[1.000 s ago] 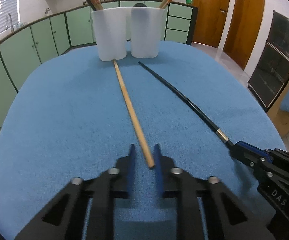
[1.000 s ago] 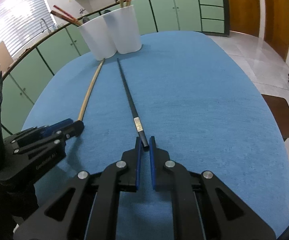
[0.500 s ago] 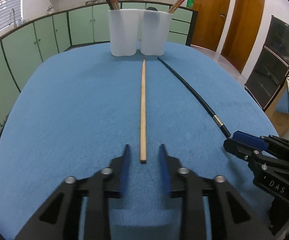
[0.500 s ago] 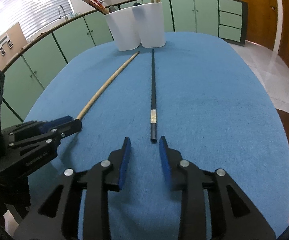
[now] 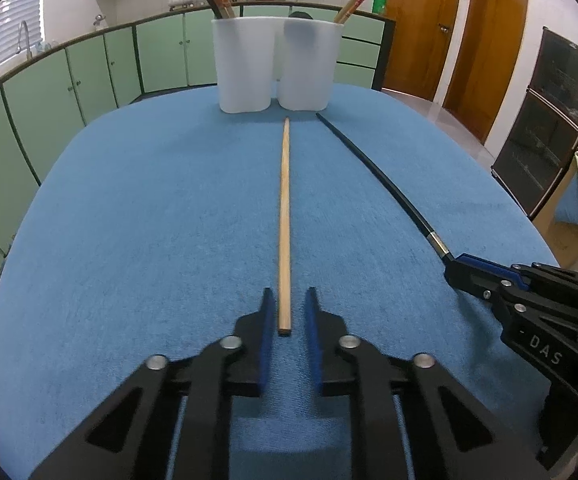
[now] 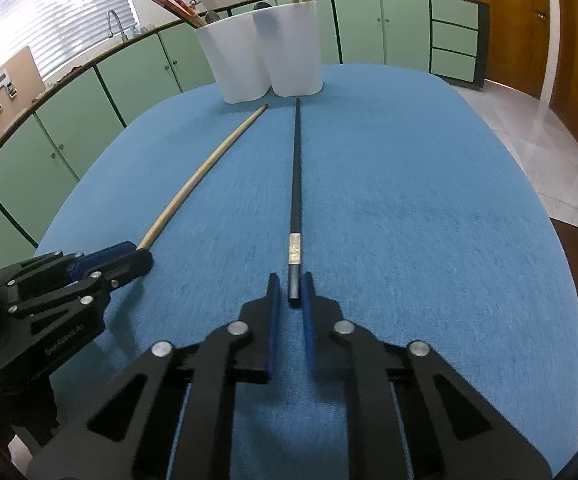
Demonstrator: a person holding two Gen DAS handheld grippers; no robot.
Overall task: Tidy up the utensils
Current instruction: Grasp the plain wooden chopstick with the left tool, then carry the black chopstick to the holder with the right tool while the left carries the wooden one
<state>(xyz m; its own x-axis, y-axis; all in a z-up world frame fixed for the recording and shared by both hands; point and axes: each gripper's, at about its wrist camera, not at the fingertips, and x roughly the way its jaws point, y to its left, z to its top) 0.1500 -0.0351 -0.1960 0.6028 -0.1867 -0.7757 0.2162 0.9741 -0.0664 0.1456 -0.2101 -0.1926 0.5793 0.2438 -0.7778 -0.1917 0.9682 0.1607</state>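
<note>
**Both grippers straddle chopstick ends on the blue cloth**

Left gripper sits at the bottom centre of its own view, jaws parted a little, with the near end of the wooden chopstick lying between the blue pads; a gap shows on each side, so nothing is clamped. That chopstick runs straight up the middle of the frame to a tip just short of the white holder at top centre.

Right gripper at bottom centre of its view has narrowly parted jaws, flanking the butt of the black chopstick; whether the pads touch it cannot be told. A silver band sits near that end, and the far tip reaches close to the holder.

Both chopsticks lie flat on the blue cloth. Red and tan chopsticks stand tilted in the holder's two compartments. Green cabinets curve behind, with wooden doors at upper right
</note>
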